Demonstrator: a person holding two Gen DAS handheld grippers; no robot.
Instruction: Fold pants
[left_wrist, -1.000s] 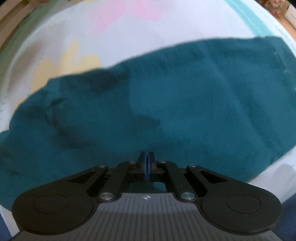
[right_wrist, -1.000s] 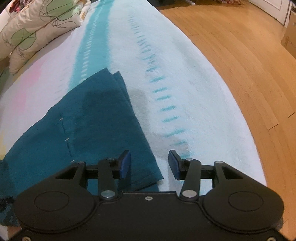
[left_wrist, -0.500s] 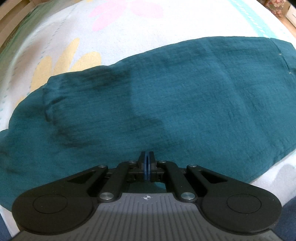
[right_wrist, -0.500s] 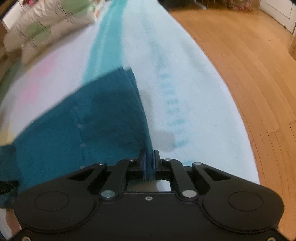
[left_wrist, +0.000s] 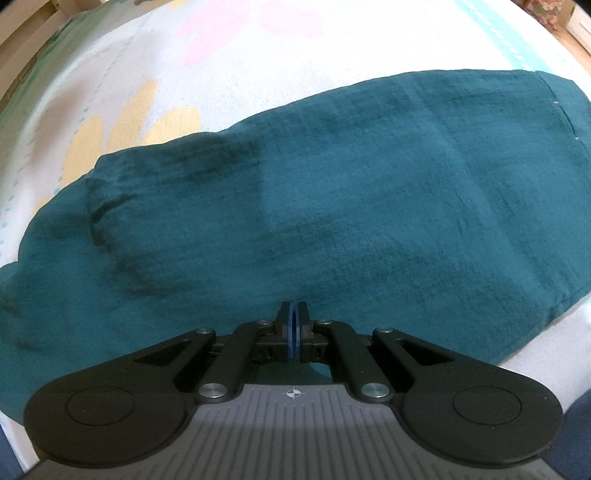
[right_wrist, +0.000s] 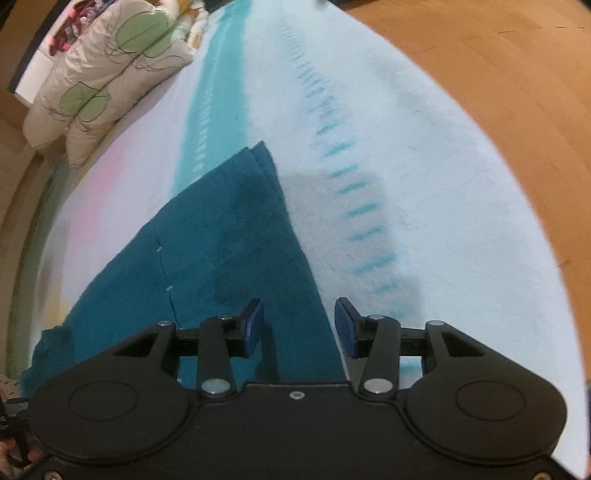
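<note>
Right hand-held gripper (right_wrist: 299, 325) pinched the teal pants (right_wrist: 229, 229) hem half a second ago, now opening; left hand-held gripper (left_wrist: 294, 325) stays closed, empty.

A patterned blanket (right_wrist: 424, 155) covers the bed, pillows (right_wrist: 110, 74) beside a wooden floor (right_wrist: 498, 66).

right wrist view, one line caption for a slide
Right claw opening over the edge of teal pants on a pastel blanket.

free: bare bedspread (right_wrist: 424, 192) along right edge, beside pants (right_wrist: 229, 236) | blocked: pillows (right_wrist: 107, 70) at far left corner | beyond edge: open floor (right_wrist: 517, 85)
</note>
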